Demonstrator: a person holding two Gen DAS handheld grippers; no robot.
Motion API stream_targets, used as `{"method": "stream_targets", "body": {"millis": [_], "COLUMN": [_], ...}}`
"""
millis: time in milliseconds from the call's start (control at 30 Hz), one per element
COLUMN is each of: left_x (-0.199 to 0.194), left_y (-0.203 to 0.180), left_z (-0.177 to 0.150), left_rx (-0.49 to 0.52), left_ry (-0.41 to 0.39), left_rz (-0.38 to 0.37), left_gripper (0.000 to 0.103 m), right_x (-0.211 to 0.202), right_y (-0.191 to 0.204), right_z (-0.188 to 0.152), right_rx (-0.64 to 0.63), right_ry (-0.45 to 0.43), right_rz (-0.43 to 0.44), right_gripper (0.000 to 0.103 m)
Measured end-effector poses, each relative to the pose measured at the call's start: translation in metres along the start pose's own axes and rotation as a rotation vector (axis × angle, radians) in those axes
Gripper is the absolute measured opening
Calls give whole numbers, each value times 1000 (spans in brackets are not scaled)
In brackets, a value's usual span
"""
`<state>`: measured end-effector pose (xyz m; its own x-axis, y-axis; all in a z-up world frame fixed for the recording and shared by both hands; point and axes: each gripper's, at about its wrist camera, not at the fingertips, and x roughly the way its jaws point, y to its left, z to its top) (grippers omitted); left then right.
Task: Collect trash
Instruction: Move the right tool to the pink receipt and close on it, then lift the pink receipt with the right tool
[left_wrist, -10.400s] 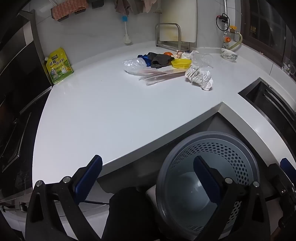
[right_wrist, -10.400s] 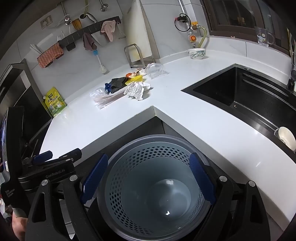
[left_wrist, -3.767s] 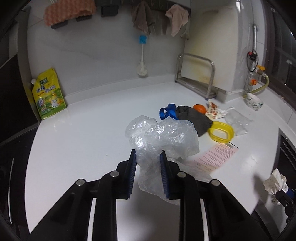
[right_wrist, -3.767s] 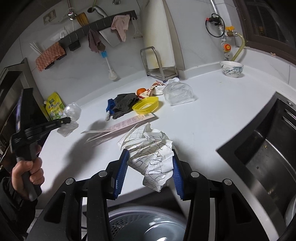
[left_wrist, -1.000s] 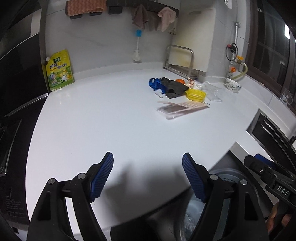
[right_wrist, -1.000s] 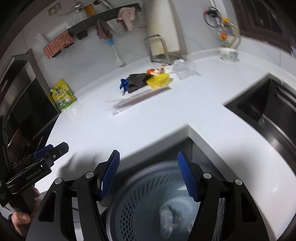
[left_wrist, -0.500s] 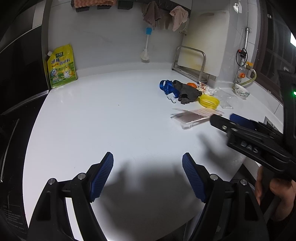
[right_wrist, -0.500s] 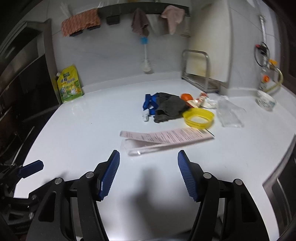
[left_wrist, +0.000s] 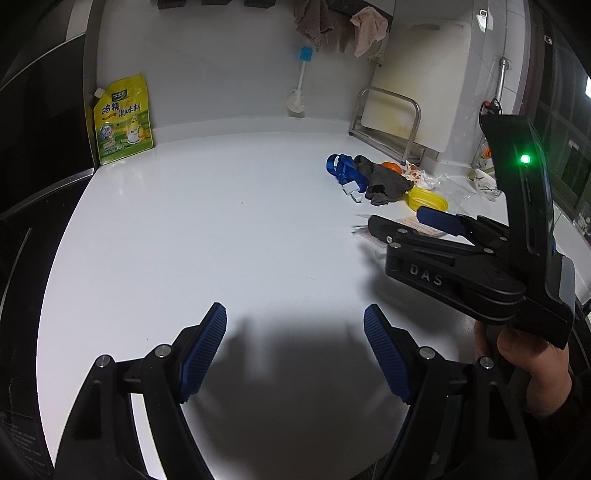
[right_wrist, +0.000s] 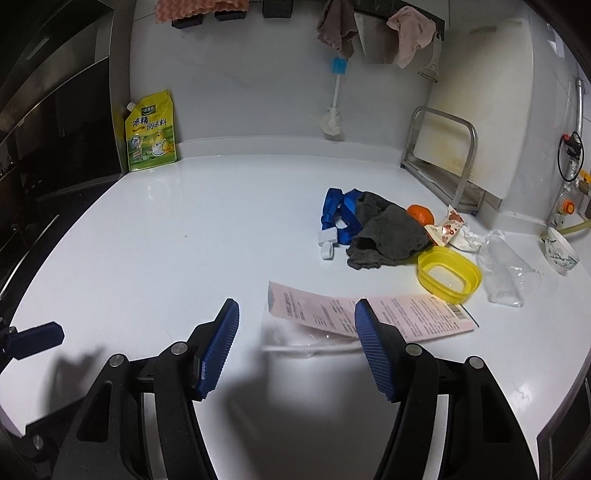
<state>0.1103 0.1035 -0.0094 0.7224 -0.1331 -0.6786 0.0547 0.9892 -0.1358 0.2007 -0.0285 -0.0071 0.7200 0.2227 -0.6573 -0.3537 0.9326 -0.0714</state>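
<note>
The right gripper hangs over the white counter with its jaws wide apart and nothing between the pads, and it points at the long pink receipt that lies flat on a clear plastic sleeve, just ahead of the fingertips. The left gripper is also spread and empty, above a bare part of the counter, well apart from the rubbish. So the step in hand seems to be the reach for the next piece of trash, most likely the receipt. Behind it the rest waits in a small heap: a blue strap, a grey cloth, an orange, a snack wrapper, a yellow lid and a clear cup on its side. The bin is in neither view. Thin paper lying flat is hard to pinch, so the next move probably calls for a low approach to its near edge, taking paper and sleeve together.
</note>
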Motion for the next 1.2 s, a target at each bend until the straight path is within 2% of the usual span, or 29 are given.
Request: {"method": "stream_targets", "body": {"millis": [333,467,600,867,1033,1200], "left_x": [3,2,3,2,1,0], "left_y": [0,1,3,4,5,5], "left_z": [-2,-2,-2,-2,-3,-2], "left_rx": [-8,-9,-16,-23,-27,-31], "left_ry": [14,11,18,23,21,14], "left_rz": [-10,-11,-9,-12,-11,-14], "left_gripper": [75,75,75,75,75,75], "right_x": [26,38,44,67,63,45], "right_y": [-1,2,5,8,5,-4], "right_z": [12,16,21,27,25,9], "right_rx": [50,38,31,15,6,6], "right_ry": [39,102,128,223,236,236], "right_rz": [-52,-54,-69,-137,-172,-194], "right_gripper": [62,62,62,62,62,62]}}
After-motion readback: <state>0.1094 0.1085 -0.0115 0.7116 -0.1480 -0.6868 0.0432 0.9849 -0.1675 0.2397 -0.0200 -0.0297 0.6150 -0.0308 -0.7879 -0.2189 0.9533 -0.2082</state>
